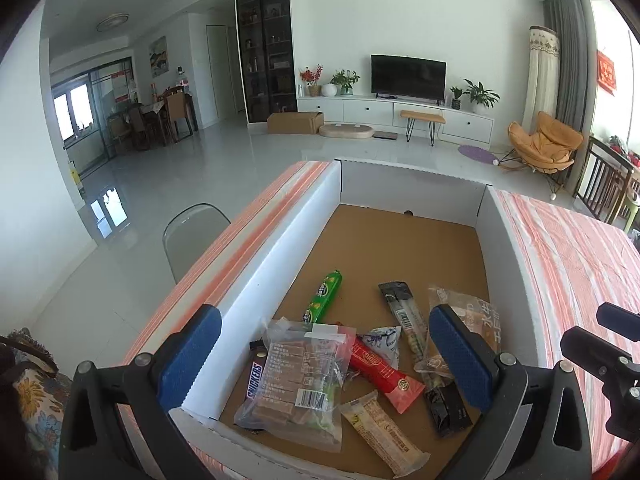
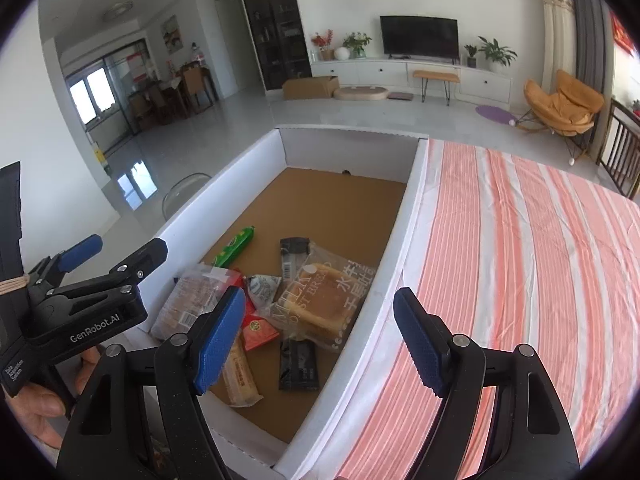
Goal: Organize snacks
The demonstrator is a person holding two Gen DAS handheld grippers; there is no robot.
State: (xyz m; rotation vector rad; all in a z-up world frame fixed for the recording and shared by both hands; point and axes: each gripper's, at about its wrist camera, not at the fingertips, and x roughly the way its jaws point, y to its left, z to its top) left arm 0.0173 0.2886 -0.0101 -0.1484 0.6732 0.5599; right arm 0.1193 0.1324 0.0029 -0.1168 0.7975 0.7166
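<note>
Filling the near end of a white cardboard box, the snacks lie in a loose heap on its brown floor. The box sits on a tabletop draped in a pink-and-white striped cloth. Both hand-held grippers hover above with jaws spread wide and nothing between the pads: the left hand-held gripper over the heap, the right hand-held gripper over the box's right wall. Beyond stretches a bright living room with a pale tiled floor, a television and an orange chair.
</note>
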